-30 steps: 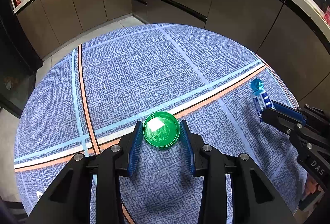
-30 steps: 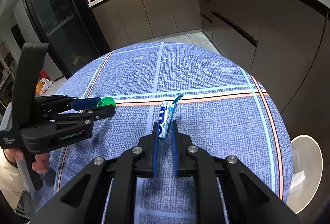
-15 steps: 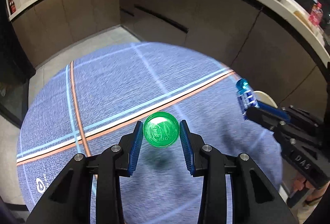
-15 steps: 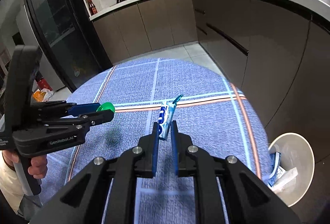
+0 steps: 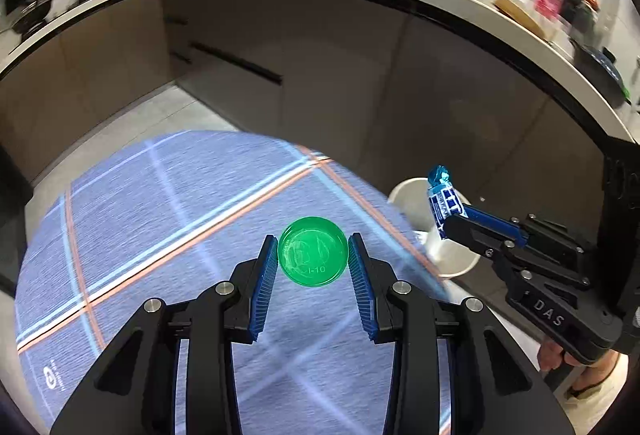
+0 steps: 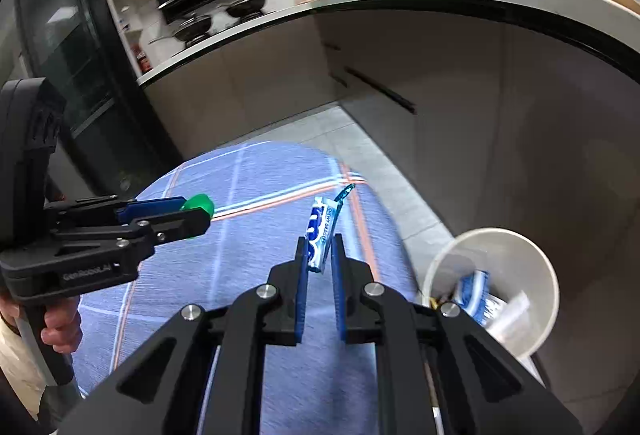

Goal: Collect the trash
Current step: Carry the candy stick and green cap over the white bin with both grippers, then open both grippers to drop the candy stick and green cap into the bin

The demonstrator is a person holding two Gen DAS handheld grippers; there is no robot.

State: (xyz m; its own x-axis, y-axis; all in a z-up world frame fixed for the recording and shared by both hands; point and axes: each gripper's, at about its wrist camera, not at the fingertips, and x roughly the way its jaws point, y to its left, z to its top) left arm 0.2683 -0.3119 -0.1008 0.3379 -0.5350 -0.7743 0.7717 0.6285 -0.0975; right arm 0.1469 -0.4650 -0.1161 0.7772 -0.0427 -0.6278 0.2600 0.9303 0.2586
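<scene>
A: Two grips loaded. Left gripper (image 5: 313,255) pinches the green cap (image 5: 312,251) by its rim, flat face toward the camera, above the table (image 5: 160,235).
B: Right?
A: Right gripper (image 6: 320,259) is nearly closed on the wrapper (image 6: 320,235). Long axis runs along the fingers, twisted end pointing away and up.
B: Bin?
A: White bin (image 6: 540,267) sits on the floor just beside the table edge, lower right, wrappers inside. Cabinets (image 6: 440,75) behind it.
</scene>
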